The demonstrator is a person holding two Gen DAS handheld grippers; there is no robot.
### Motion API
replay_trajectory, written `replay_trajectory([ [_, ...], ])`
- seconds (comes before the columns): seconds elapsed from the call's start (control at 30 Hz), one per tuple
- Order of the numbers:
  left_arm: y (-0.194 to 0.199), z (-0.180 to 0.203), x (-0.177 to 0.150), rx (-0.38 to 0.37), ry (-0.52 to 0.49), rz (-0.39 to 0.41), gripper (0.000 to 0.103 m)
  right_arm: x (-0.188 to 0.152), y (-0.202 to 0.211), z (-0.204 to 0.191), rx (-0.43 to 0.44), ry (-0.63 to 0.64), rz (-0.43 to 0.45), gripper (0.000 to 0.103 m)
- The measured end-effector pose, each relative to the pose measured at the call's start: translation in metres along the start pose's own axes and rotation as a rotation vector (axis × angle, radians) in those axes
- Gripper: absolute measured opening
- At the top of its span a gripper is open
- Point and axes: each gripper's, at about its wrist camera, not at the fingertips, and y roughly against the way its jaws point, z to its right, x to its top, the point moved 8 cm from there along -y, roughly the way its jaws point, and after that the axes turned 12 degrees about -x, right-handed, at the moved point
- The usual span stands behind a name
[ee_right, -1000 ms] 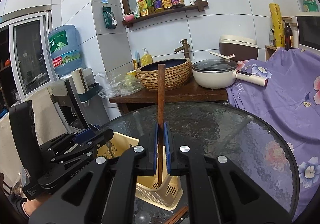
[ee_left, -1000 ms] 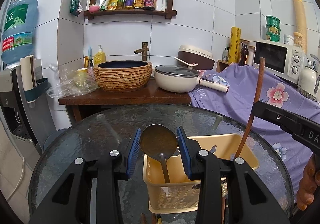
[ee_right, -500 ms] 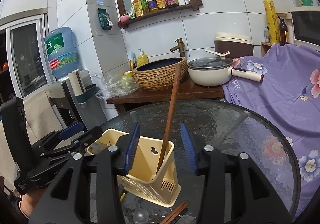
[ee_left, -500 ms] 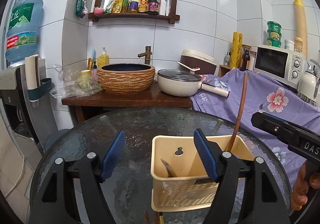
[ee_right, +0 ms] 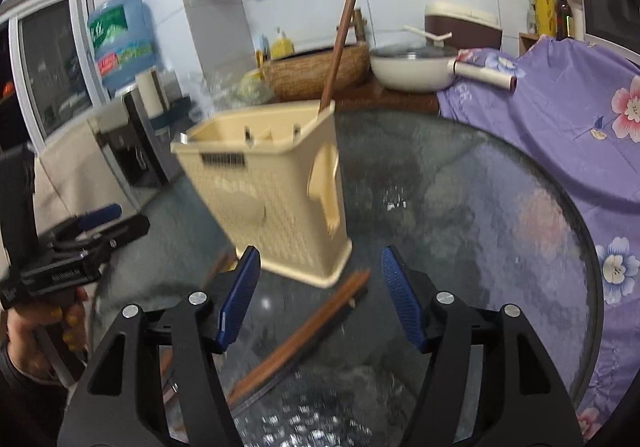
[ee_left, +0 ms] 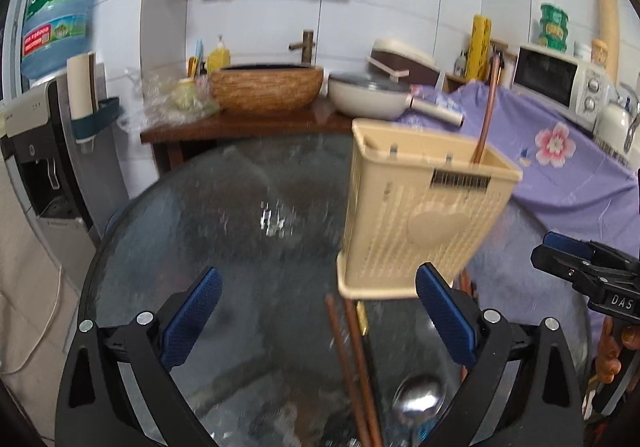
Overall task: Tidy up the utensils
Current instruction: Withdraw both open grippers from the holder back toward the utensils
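Note:
A beige plastic utensil basket (ee_left: 420, 207) (ee_right: 264, 187) stands on the round glass table (ee_left: 240, 227) (ee_right: 480, 207). A long wooden stick (ee_left: 486, 115) (ee_right: 340, 43) leans inside it and pokes out above the rim. Brown chopsticks (ee_left: 352, 359) (ee_right: 304, 335) and a metal spoon (ee_left: 420, 403) lie on the glass in front of the basket. My left gripper (ee_left: 316, 287) hangs low before the basket, its jaws opening wide with nothing gripped. My right gripper (ee_right: 320, 279) is over the chopsticks, jaws opening, pads touching nothing. Each view shows the other gripper (ee_left: 580, 271) (ee_right: 80, 247) at its edge.
Behind the table a wooden counter (ee_left: 240, 123) carries a woven basin (ee_left: 266, 87) and a white pan (ee_left: 372, 95). A water dispenser (ee_left: 48, 107) stands at the left. A purple flowered cloth (ee_left: 560, 151) and a microwave (ee_left: 556, 79) fill the right side.
The left gripper let go of the ladle and the right let go of the wooden stick, which now leans in the basket. Both drew back and sank, jaws spreading wider.

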Motion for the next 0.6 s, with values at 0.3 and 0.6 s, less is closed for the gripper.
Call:
replay_trajectory([
  [0.3, -0.002, -0.003, -0.059, 0.008, -0.005, -0.123, 0.095, -0.064, -0.028, -0.002, -0.055, 0.053, -0.158, 0.063],
  [0.6, -0.009, 0.001, -0.082, 0.032, -0.03, -0.177, 0.094, -0.082, -0.042, -0.02, -0.12, 0.12, -0.192, 0.054],
])
